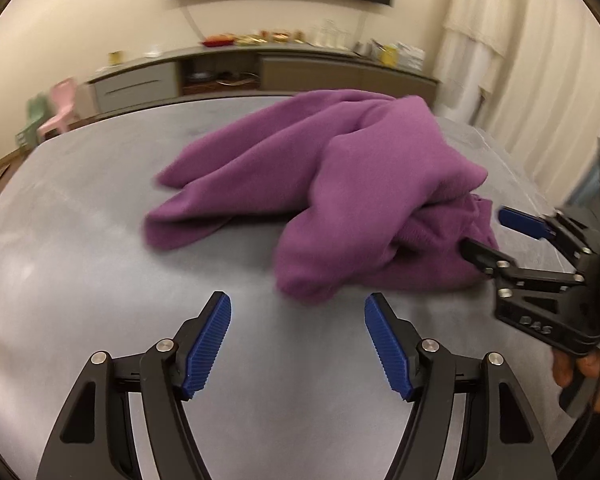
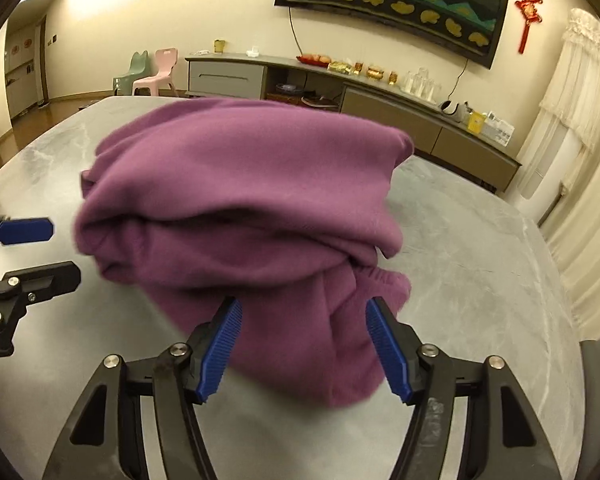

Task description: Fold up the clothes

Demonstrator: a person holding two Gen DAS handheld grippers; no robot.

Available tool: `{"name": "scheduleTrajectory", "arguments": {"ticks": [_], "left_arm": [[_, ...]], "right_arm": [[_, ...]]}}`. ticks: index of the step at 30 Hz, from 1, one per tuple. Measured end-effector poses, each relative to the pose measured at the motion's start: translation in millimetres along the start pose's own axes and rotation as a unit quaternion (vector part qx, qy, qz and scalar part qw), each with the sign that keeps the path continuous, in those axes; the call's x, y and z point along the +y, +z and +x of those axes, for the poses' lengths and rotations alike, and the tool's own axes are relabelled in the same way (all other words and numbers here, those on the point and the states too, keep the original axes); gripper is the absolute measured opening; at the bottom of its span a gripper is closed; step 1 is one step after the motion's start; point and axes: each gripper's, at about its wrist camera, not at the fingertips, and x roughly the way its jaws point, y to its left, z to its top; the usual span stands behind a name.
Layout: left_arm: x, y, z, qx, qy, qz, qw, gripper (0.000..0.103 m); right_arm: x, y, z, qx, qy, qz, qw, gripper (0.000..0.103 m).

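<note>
Both hand-held grippers (image 1: 298,344) (image 2: 304,344) gape level, right straddling purple garment (image 2: 244,200)

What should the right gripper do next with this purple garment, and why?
Probably close the right gripper on the purple garment: its jaws are open with bunched cloth between them, and the heap on the grey table needs lifting to spread. The left gripper is open, clear of cloth.

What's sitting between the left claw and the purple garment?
Nothing: in the left wrist view, only bare grey table separates the open left claw from the purple garment.
</note>
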Motion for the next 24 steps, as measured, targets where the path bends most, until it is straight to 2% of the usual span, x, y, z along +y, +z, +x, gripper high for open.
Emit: {"name": "scheduleTrajectory", "arguments": {"ticks": [1, 2, 3, 4, 5, 6, 7, 9, 11, 13, 15, 17, 18, 19, 21, 23, 24], "left_arm": [[-4, 8, 8, 0.008, -0.010, 0.011, 0.9998, 0.070], [-10, 14, 18, 0.015, -0.017, 0.026, 0.9994, 0.070], [-15, 20, 27, 0.021, -0.023, 0.041, 0.9987, 0.070], [-20, 26, 36, 0.024, -0.026, 0.054, 0.9979, 0.068], [-21, 31, 42, 0.017, -0.019, 0.061, 0.9978, 0.055], [-19, 37, 47, 0.012, -0.017, 0.061, 0.9979, 0.029], [-11, 46, 48, 0.009, -0.025, 0.049, 0.9984, 0.021], [13, 63, 31, -0.015, -0.069, 0.002, 0.9975, 0.015], [36, 82, -8, -0.062, -0.103, -0.034, 0.9921, 0.014], [56, 98, -46, -0.104, -0.133, -0.059, 0.9839, 0.013], [67, 106, -61, -0.116, -0.136, -0.054, 0.9825, 0.014], [73, 100, -50, -0.101, -0.125, -0.038, 0.9863, 0.014], [74, 92, -40, -0.084, -0.120, -0.036, 0.9886, 0.014], [76, 84, -26, -0.057, -0.122, -0.035, 0.9902, 0.015], [79, 67, -1, -0.004, -0.130, -0.035, 0.9909, 0.016], [83, 60, 14, 0.034, -0.152, -0.035, 0.9872, 0.024], [84, 59, 19, 0.046, -0.163, -0.033, 0.9850, 0.032]], "right_arm": [[-6, 0, 8, 0.010, 0.013, 0.011, 1.000, 0.062], [-13, 0, 17, 0.020, 0.027, 0.022, 0.999, 0.051], [-18, 1, 23, 0.032, 0.041, 0.032, 0.998, 0.022], [-24, 1, 29, 0.045, 0.055, 0.042, 0.997, 0.012], [-32, 4, 27, 0.042, 0.062, 0.055, 0.996, 0.008], [-40, 6, 24, 0.037, 0.066, 0.069, 0.995, 0.007], [-49, 11, 13, 0.022, 0.072, 0.087, 0.993, 0.006], [-69, 26, -33, -0.044, 0.109, 0.120, 0.986, 0.006], [-77, 34, -87, -0.123, 0.167, 0.120, 0.971, 0.006], [-79, 30, -114, -0.159, 0.194, 0.107, 0.962, 0.006], [-78, 17, -105, -0.124, 0.206, 0.118, 0.963, 0.007], [-73, 2, -76, -0.057, 0.202, 0.127, 0.969, 0.016], [-70, -5, -65, -0.035, 0.187, 0.123, 0.974, 0.027], [-67, -10, -58, -0.026, 0.178, 0.117, 0.977, 0.041], [-66, -13, -49, -0.024, 0.179, 0.102, 0.978, 0.053], [-67, -7, -40, -0.030, 0.167, 0.085, 0.982, 0.056], [-68, -3, -36, -0.035, 0.152, 0.070, 0.985, 0.056]]}}
